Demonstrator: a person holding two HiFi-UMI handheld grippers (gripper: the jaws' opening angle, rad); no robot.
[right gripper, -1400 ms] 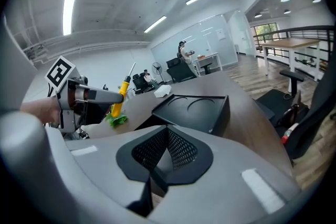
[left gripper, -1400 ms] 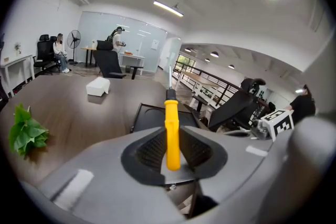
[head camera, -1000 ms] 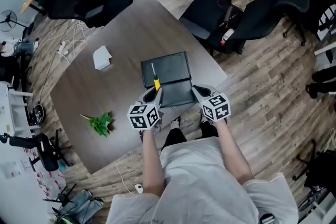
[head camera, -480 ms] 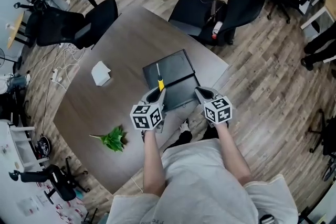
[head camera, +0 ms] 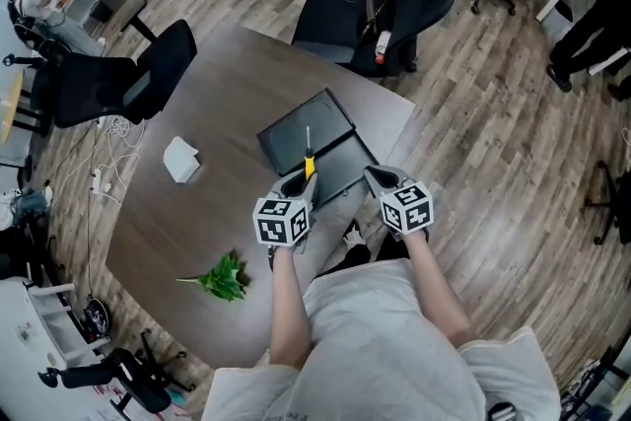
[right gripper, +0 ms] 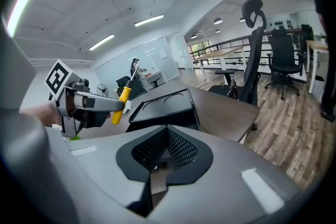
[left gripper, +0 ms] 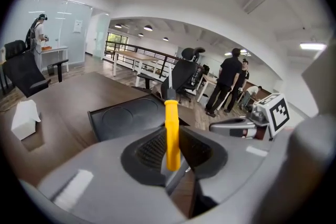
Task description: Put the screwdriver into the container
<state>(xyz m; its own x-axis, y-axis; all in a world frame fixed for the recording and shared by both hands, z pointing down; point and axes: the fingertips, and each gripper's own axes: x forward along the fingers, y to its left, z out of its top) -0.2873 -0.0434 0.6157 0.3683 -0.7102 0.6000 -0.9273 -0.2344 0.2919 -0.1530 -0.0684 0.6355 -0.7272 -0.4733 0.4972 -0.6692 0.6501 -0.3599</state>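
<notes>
A screwdriver (head camera: pixel 310 165) with a yellow handle (left gripper: pixel 171 134) and a thin metal shaft stands between the jaws of my left gripper (head camera: pixel 299 180), which is shut on the handle. It is held over the near part of the black container (head camera: pixel 308 135), a shallow open case on the dark table (head camera: pixel 227 84). My right gripper (head camera: pixel 381 178) hovers just right of the container's near corner, shut with nothing in it. The right gripper view shows the left gripper (right gripper: pixel 100 105) with the screwdriver (right gripper: pixel 124 97) beside the container (right gripper: pixel 163 108).
A white box (head camera: pixel 180 159) lies on the table's left part and a green leafy sprig (head camera: pixel 225 277) near its front left. Black office chairs (head camera: pixel 345 13) stand along the far sides. The table's edge (head camera: pixel 394 138) runs close to the container's right. People stand (left gripper: pixel 229 81) far off.
The head view has swung, so the table sits differently in the picture. My left gripper keeps the screwdriver over the container's near part; both grippers hold nearly the same places.
</notes>
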